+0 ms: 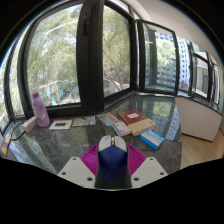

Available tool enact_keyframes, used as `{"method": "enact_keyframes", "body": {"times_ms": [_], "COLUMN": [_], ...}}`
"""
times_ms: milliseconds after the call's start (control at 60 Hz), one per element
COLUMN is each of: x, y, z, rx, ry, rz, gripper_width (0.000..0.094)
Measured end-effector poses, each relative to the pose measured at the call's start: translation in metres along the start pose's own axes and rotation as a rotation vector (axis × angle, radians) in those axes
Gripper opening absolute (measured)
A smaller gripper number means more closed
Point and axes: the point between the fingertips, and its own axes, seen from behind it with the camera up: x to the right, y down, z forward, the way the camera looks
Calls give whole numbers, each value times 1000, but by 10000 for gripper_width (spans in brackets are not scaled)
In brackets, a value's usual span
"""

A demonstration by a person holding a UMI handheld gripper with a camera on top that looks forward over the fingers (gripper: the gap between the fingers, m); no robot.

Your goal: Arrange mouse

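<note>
The mouse (112,157) is white on top with a dark blue lower body, lying on a mat (91,158) striped pink and purple. The table (60,145) is mottled grey-green, like stone. A pink bottle (41,110) (pale cap, perhaps) stands beyond; one book (130,117) is red.
</note>
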Motion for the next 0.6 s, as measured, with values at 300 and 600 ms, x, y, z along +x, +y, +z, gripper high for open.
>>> {"method": "enact_keyframes", "body": {"times_ms": [300, 600], "x": [48, 46], "y": [122, 77], "z": [35, -28], "rx": [-223, -127], "ry": [1, 9], "rz": [41, -52], "gripper_width": [505, 857]}}
